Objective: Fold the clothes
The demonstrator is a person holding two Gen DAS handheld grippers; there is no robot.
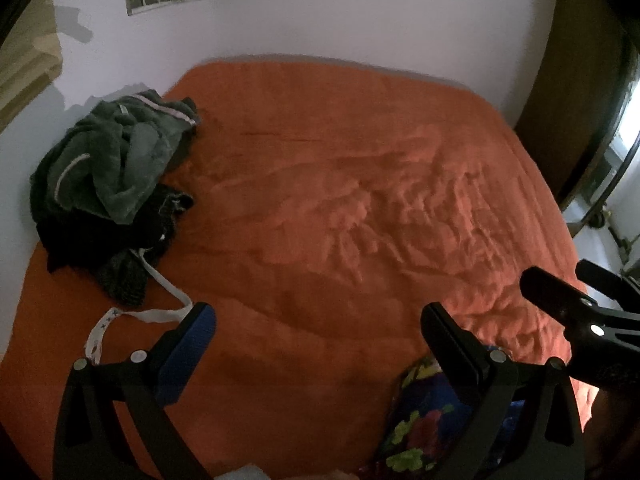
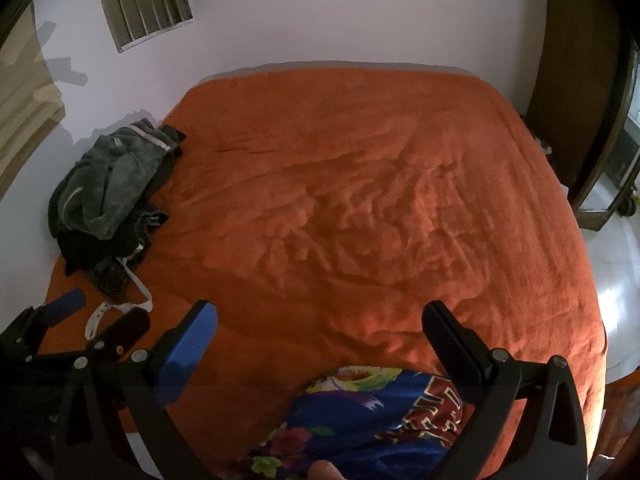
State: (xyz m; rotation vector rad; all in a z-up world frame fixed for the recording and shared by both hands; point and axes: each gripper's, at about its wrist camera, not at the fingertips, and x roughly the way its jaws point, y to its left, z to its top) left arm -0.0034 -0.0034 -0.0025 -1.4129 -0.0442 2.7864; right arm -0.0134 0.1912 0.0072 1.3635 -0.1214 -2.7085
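A crumpled blue garment with bright floral print [image 2: 360, 412] lies at the near edge of the orange bed, below and between my right gripper's fingers; the left wrist view shows this garment [image 1: 420, 420] under the left gripper's right finger. A pile of grey-green and black clothes [image 1: 112, 184] [image 2: 108, 192] sits at the far left of the bed, with a white strap [image 1: 152, 312] trailing out of it. My left gripper [image 1: 320, 320] [image 2: 102, 312] hangs open over the blanket, holding nothing. My right gripper [image 2: 322, 316] [image 1: 560, 276] is open too, just above the floral garment.
The orange blanket [image 2: 360, 200] covers the whole bed and is rumpled in the middle. A white wall with a barred vent [image 2: 144, 4] runs behind it. A wooden-framed mirror [image 2: 600, 168] and shiny floor [image 2: 612, 300] lie to the right. A fingertip [image 2: 324, 470] shows at the bottom edge.
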